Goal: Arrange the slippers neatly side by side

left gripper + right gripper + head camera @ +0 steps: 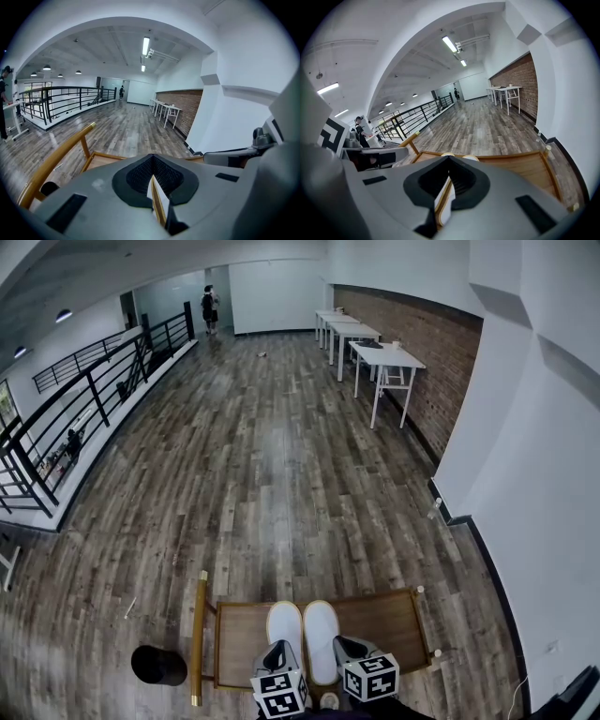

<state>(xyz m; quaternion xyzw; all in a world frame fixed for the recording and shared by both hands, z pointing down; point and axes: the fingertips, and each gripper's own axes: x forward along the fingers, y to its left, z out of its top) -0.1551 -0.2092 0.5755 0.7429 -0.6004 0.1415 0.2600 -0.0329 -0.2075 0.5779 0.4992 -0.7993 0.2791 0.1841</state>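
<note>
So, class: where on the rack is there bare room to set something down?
Bare wood on the rack lies left of the left slipper and right of the right slipper. The middle is crowded: slippers close together, left tongs and right tongs gripping them.

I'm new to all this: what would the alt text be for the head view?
Two white slippers lie side by side on a low wooden rack, the left claw gripping the left slipper and the right claw the right slipper. Beyond, a wood floor runs to white tables by a brick wall.
</note>
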